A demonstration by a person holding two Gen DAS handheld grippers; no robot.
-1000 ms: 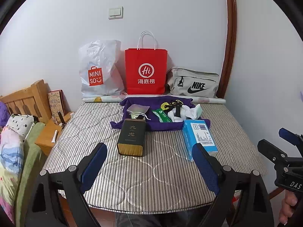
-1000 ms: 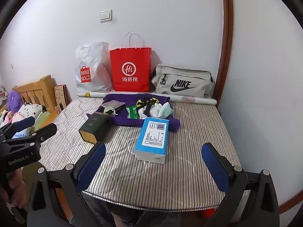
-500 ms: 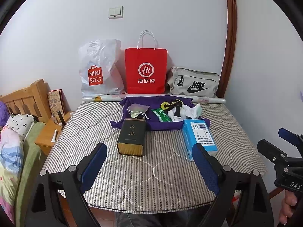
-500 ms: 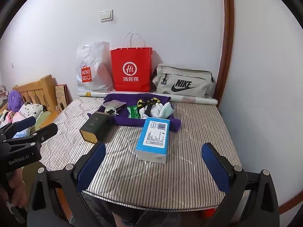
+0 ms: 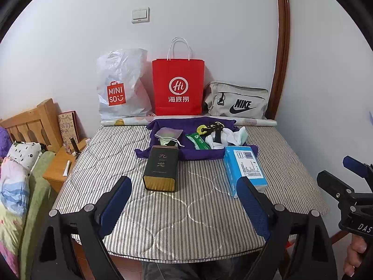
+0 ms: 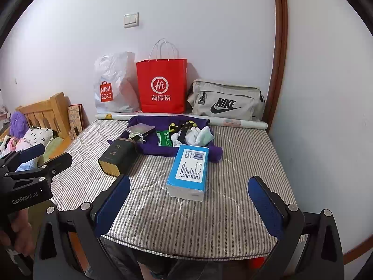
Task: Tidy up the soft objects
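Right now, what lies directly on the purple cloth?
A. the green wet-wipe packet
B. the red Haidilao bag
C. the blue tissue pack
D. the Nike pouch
A: the green wet-wipe packet lies in the middle of the purple cloth, beside the white socks.

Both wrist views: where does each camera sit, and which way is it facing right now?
Left wrist: rides the left tongs, open, near the table's front edge, facing the wall; tin dead ahead, right tongs at its right edge.
Right wrist: rides the right tongs, open, same heading; blue box ahead, left tongs and hand at left.
Shared: table, tin, blue box, purple cloth, red bag.
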